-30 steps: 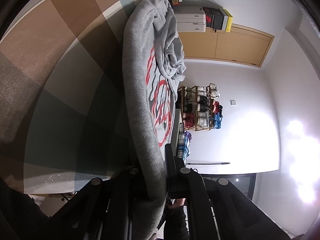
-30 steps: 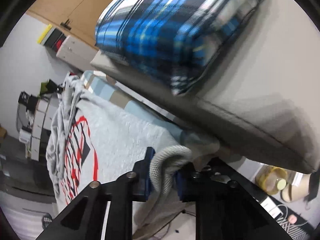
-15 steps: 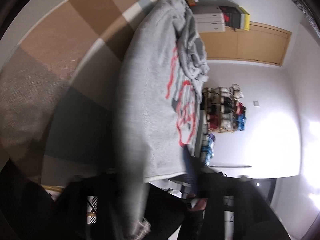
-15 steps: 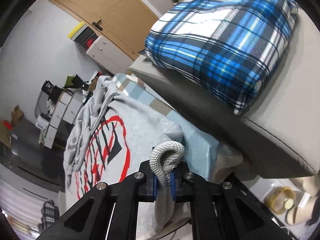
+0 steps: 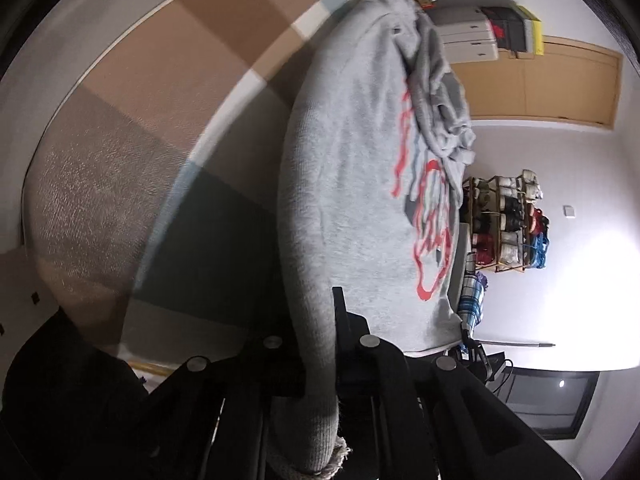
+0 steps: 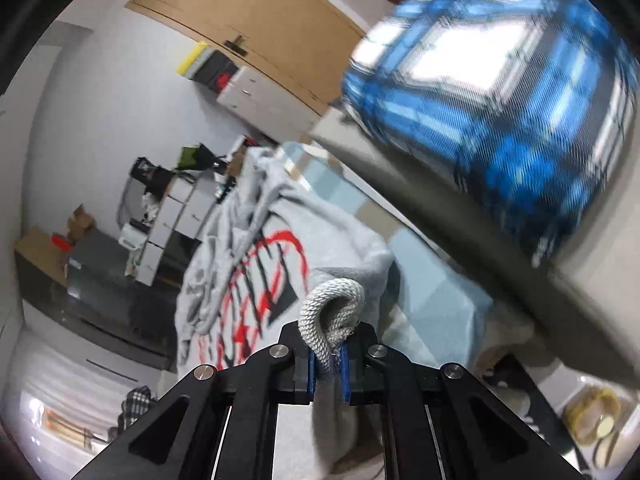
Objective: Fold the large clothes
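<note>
Sweatshirt [image 5: 352, 184]: grey knit, red and black print on its upper face; spread over a checked bed cover [image 5: 140, 152], its far end bunched into a heap.
Sweatshirt, other view: same garment [image 6: 248, 280] seen from the opposite corner, ribbed hem looped up at the near edge.
Left gripper [image 5: 320, 344]: pointing down at a slant along the garment's long edge; jaws clenched on the thick rolled edge, which passes between them and hangs out below, ribbed end showing.
Right gripper [image 6: 329, 364]: pointing down at a slant toward the bed; jaws clenched on the ribbed hem, blue pads pressing both sides of the fold.
Surroundings, left view: shoe rack [image 5: 504, 224] against the white wall, wooden door [image 5: 560, 80] beyond.
Surroundings, right view: blue plaid pillow [image 6: 500, 100] on a grey ledge [image 6: 460, 208] beside the bed; drawer unit [image 6: 260, 104] by the wooden door.
Change, left: half a second ago the jaws stood apart with the edge loose and blurred; now they are closed on it again, as a second ago.
Change, right: the hem sat between wider jaws a second ago; the pinch is now tight, and the view has tilted so the pillow sits higher and farther right.
</note>
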Action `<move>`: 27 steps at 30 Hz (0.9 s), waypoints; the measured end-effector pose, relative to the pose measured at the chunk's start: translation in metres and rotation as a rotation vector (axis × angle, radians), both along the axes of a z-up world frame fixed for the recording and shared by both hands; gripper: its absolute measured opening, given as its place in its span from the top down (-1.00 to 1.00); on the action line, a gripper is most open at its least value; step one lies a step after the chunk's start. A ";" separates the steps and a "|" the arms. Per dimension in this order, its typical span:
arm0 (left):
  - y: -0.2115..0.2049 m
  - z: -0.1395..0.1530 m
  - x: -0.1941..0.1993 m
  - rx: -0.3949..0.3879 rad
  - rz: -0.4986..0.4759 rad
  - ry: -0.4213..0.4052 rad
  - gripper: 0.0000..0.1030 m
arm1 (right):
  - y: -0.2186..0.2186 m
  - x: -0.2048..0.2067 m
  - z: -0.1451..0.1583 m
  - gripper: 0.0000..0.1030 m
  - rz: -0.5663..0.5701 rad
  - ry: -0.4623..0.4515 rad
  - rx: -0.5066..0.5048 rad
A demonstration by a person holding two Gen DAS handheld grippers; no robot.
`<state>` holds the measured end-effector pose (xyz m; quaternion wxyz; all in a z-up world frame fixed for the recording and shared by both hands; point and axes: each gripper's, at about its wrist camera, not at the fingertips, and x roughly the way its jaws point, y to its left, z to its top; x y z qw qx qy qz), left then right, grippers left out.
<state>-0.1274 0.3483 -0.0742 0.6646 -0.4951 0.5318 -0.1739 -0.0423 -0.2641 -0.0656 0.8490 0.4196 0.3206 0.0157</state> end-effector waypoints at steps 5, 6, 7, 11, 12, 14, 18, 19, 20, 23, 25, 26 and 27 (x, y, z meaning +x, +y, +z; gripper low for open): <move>0.006 0.002 -0.013 -0.039 0.035 -0.036 0.97 | -0.005 -0.007 0.011 0.84 0.030 -0.040 0.015; 0.006 0.002 -0.015 -0.043 0.035 -0.040 0.97 | -0.005 -0.009 0.010 0.84 0.038 -0.040 0.020; 0.007 0.002 -0.018 -0.036 0.046 -0.038 0.97 | -0.006 -0.012 0.009 0.84 0.040 -0.040 0.028; 0.001 0.004 -0.026 -0.041 0.046 -0.049 0.97 | -0.009 -0.028 0.009 0.85 0.069 -0.070 0.086; 0.000 0.005 -0.029 -0.051 0.043 -0.057 0.97 | -0.009 -0.033 0.010 0.85 0.081 -0.082 0.094; 0.000 0.006 -0.031 -0.064 0.048 -0.065 0.97 | -0.009 -0.040 0.011 0.86 0.081 -0.089 0.094; 0.001 0.009 -0.026 -0.105 0.057 -0.081 0.97 | -0.013 -0.041 0.008 0.87 0.076 -0.068 0.093; 0.001 0.011 -0.021 -0.121 0.065 -0.081 0.97 | -0.015 -0.037 0.007 0.87 0.073 -0.062 0.098; 0.003 0.014 -0.017 -0.130 0.065 -0.082 0.97 | -0.015 -0.033 0.006 0.87 0.071 -0.056 0.101; 0.005 0.029 0.001 -0.146 0.070 -0.104 0.97 | -0.015 -0.014 0.011 0.87 0.080 -0.047 0.107; 0.005 0.047 0.019 -0.154 0.070 -0.133 0.97 | -0.014 0.001 0.022 0.87 0.090 -0.055 0.096; 0.006 0.057 0.031 -0.155 0.070 -0.148 0.97 | -0.012 0.014 0.031 0.87 0.099 -0.060 0.086; 0.008 0.067 0.044 -0.160 0.074 -0.163 0.97 | -0.011 0.022 0.037 0.87 0.105 -0.065 0.075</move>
